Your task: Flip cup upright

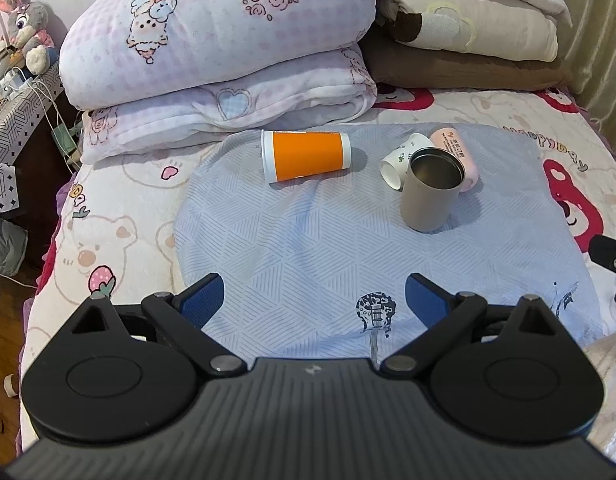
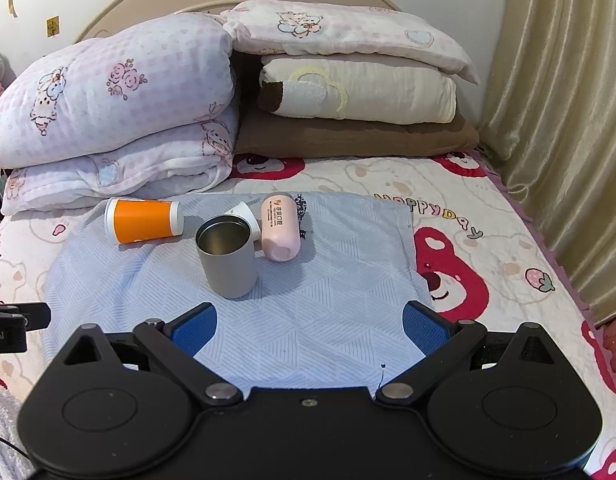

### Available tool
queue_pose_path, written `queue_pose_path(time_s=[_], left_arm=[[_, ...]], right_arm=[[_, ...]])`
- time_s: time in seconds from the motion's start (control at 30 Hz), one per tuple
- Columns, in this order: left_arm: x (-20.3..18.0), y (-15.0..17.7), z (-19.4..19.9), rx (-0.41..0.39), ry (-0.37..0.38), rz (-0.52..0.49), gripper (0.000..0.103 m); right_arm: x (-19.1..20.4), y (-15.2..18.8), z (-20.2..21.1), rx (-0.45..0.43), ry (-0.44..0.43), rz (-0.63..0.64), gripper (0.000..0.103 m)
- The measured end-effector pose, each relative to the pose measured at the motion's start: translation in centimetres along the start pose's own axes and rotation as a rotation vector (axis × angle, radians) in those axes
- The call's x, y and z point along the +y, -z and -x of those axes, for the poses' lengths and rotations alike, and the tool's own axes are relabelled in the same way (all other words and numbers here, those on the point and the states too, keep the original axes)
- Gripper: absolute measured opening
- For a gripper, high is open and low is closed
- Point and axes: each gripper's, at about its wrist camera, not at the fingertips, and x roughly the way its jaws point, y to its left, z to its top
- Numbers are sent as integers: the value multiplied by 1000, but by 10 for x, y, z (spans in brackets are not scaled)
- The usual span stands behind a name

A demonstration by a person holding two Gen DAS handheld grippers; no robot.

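Observation:
A grey metal cup (image 1: 429, 192) (image 2: 226, 254) stands upright on a light blue cloth (image 1: 308, 248) (image 2: 308, 320) on the bed. An orange and white cup (image 1: 306, 155) (image 2: 143, 220) lies on its side to the left. A small white patterned cup (image 1: 399, 160) (image 2: 240, 213) lies on its side behind the grey cup. A pink cup (image 1: 459, 152) (image 2: 279, 227) lies on its side beside it. My left gripper (image 1: 312, 300) is open and empty, near the cloth's front. My right gripper (image 2: 309, 326) is open and empty, in front of the grey cup.
Folded quilts (image 1: 216, 52) (image 2: 108, 112) and stacked pillows (image 1: 467, 28) (image 2: 355, 80) lie behind the cloth. A curtain (image 2: 559, 120) hangs at the right. A cluttered bedside table (image 1: 16, 104) with a plush toy stands at the left edge of the bed.

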Motion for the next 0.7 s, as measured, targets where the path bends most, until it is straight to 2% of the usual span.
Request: queue_pose_path(time_s=[0.7], left_arm=[[3,-3,1,10,-3,22,99]], right_arm=[[-2,-2,5,-12,10,8,101]])
